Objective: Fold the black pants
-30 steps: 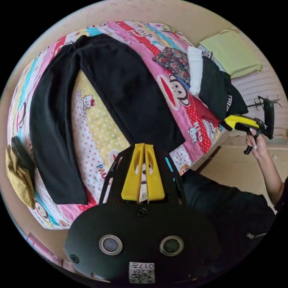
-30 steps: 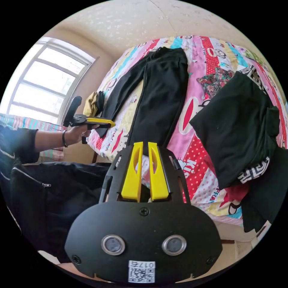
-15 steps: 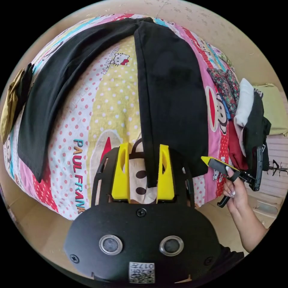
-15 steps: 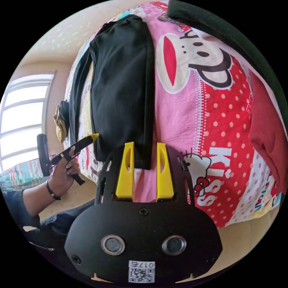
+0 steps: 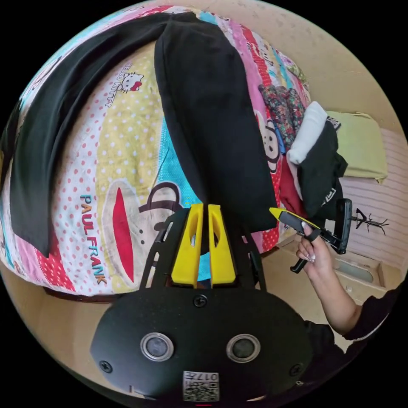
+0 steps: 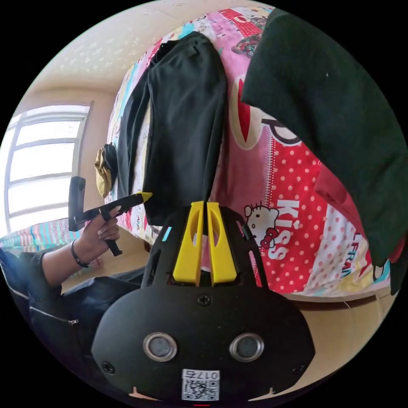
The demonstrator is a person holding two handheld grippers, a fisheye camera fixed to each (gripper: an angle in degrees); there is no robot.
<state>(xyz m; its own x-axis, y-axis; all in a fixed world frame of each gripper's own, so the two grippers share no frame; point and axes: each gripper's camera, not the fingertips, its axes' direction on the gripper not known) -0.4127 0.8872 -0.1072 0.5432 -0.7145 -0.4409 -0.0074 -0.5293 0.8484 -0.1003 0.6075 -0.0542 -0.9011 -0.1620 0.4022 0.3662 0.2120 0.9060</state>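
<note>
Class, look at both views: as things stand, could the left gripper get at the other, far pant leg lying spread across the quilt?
Probably not yet: the left gripper looks shut on the near leg's hem of the black pants. Bare quilt separates it from the far leg; nothing blocks the way.

Cartoon-print bedspread (image 5: pixel 127 170), heaped clothes (image 5: pixel 314 165), green cushion (image 5: pixel 361 146), window (image 6: pixel 38 170).

A bed (image 5: pixel 106 221) with a bright cartoon cover holds the black pants (image 5: pixel 212 127), spread out with the legs apart. A pile of clothes (image 5: pixel 314 165) lies beside them. A yellow cloth (image 6: pixel 102 176) sits at the bed's far edge.
</note>
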